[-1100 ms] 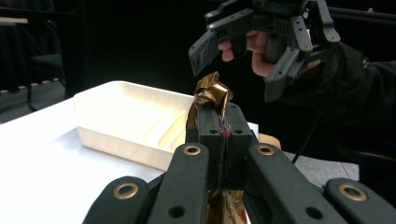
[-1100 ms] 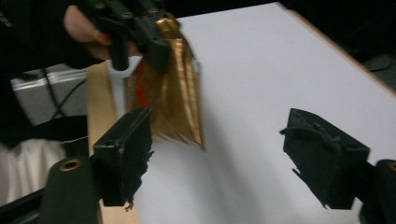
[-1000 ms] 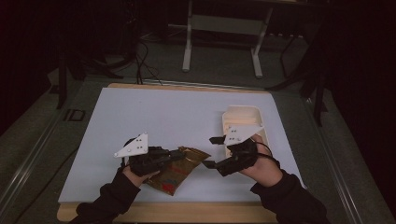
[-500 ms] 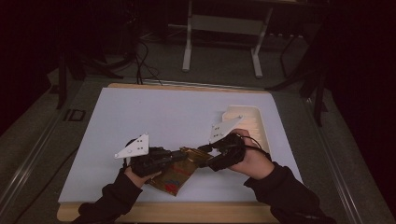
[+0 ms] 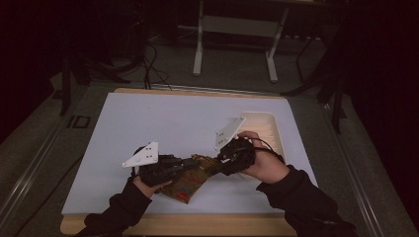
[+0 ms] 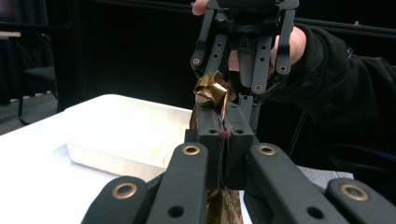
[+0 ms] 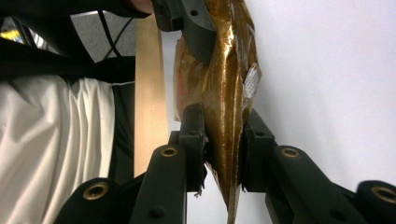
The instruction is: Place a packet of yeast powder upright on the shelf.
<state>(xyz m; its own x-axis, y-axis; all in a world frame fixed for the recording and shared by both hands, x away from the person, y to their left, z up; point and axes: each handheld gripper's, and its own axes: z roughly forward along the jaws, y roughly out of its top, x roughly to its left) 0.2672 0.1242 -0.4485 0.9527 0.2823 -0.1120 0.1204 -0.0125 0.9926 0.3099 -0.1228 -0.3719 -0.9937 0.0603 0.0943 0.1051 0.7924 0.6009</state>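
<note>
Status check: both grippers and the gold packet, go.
Left gripper shut on gold packet. Right gripper jaws just closed on its other end. Packet held between both, just above the table. White tray behind, clear of it.

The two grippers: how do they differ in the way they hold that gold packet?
The left gripper pinches the packet partway along, while the right gripper clamps its crumpled top end. The left gripper comes in low from the table's left; the right gripper reaches from beside the white tray. The right gripper's jaws have just closed. Both are shut on the packet.
</note>
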